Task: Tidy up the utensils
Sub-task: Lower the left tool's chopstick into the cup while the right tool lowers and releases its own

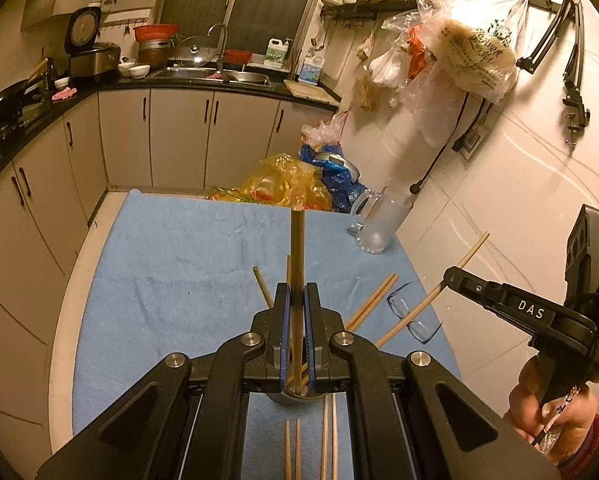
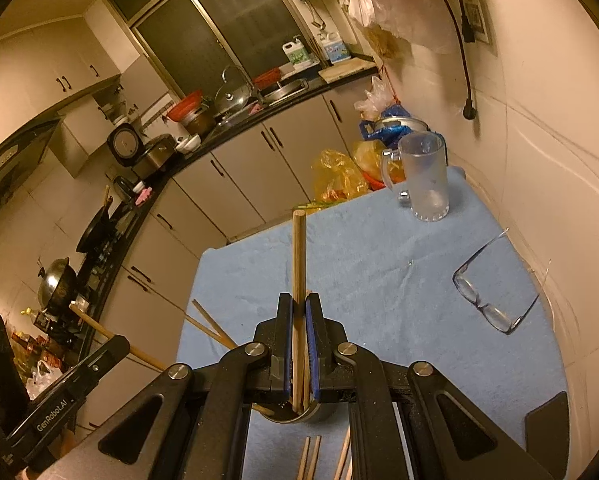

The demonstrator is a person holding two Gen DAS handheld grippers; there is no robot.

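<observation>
1. The left wrist view catches the right hand-held gripper (image 1: 445, 280) out at the right edge, clamped on a pale wooden chopstick (image 1: 431, 298) that slants across its tip, with the person's hand (image 1: 547, 412) around the handle below.
2. The right wrist view returns the favour: the left hand-held gripper (image 2: 121, 342) shows low on the left, gripping its own brown wooden chopstick (image 2: 95, 326), which sticks out on both sides of the tip.
3. Seen from its own camera, the left hand-held gripper (image 1: 298, 300) has both blue pads pressed together on that brown chopstick (image 1: 297, 248), which runs straight ahead past the fingertips, above the blue cloth-covered surface (image 1: 179, 248).
4. Same story on the right: jaws squeezed onto the pale chopstick (image 2: 299, 256), its blunt end pointing forward.
5. Only the right view shows the frosted glass mug (image 2: 425, 176) in full and upright at the far corner, with the dark-rimmed folded eyeglasses (image 2: 487, 292) clear of everything.
6. Loose wooden chopsticks (image 1: 369, 302) lie on the cloth just beside the glasses; more (image 1: 293, 450) lie under the left gripper.
7. A round metal container (image 2: 299, 414) sits just below the right jaws, partly hidden.
</observation>
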